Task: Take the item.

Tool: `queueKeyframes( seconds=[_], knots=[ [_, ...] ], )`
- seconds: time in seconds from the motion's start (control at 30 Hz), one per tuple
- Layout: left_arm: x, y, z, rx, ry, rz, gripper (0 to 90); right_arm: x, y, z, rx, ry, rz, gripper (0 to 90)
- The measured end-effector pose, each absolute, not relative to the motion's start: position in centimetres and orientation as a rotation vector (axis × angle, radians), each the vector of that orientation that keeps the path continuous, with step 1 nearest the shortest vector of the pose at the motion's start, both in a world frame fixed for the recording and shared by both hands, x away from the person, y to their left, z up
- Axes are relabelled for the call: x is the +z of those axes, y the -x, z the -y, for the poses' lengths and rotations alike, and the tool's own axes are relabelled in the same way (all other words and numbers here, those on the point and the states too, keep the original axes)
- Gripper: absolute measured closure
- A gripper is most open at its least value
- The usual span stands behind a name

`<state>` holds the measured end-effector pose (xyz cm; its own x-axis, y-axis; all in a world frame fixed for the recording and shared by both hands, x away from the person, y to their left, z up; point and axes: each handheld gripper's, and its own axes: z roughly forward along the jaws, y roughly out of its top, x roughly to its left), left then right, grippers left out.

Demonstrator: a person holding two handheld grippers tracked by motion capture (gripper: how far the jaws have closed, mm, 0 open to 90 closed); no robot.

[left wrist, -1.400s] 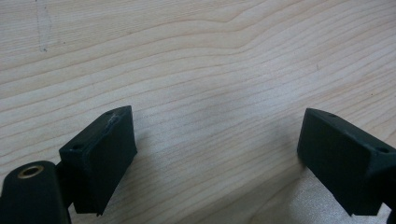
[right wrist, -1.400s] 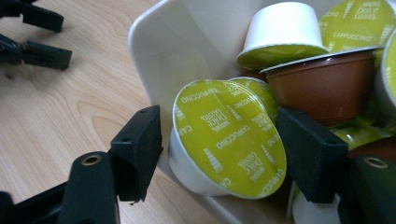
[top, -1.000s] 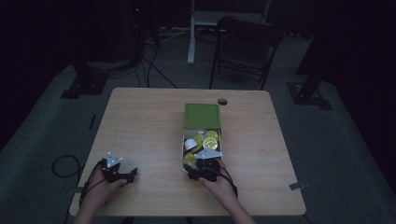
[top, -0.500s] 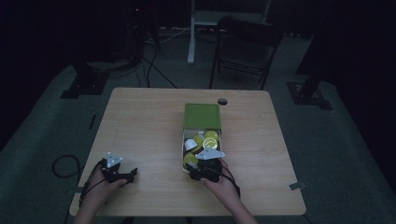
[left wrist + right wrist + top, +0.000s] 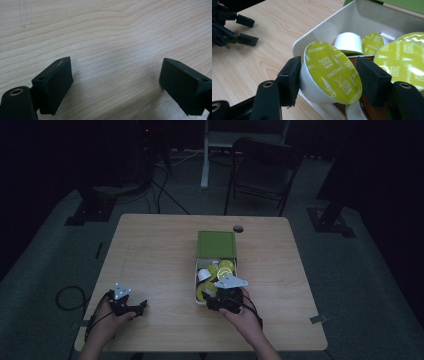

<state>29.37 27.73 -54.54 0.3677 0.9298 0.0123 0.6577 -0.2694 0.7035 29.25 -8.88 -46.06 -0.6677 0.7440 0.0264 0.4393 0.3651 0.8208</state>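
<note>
A white box [image 5: 324, 27] with a green lid [image 5: 216, 244] pushed back sits at mid-table, with several yellow-green-lidded coffee capsules inside. My right gripper [image 5: 330, 72] is at the box's near left corner, shut on one capsule [image 5: 329, 62]. That capsule is tilted, with its lid facing the camera and a jaw on each side of its white cup. The high view shows this right gripper [image 5: 223, 297] over the box's near end. My left gripper [image 5: 115, 82] is open just above bare wood, with nothing between its jaws, near the table's front left [image 5: 131, 307].
The wooden table [image 5: 150, 255] has a small round hole [image 5: 238, 228] near its far edge. Behind the table stands a dark folding chair [image 5: 262, 170]. A cable [image 5: 67, 297] loops on the floor at the left. The left gripper [image 5: 242, 30] lies to the left of the box.
</note>
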Motion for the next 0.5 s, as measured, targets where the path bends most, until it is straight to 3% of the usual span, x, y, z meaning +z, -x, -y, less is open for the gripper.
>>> queueKeyframes(
  seconds=[0.5],
  knots=[
    [-54.5,-29.4,-27.7,0.577,-2.022,-1.368,11.7,-43.5,-29.3,11.6,1.255,-1.040,-2.197,38.6]
  ],
)
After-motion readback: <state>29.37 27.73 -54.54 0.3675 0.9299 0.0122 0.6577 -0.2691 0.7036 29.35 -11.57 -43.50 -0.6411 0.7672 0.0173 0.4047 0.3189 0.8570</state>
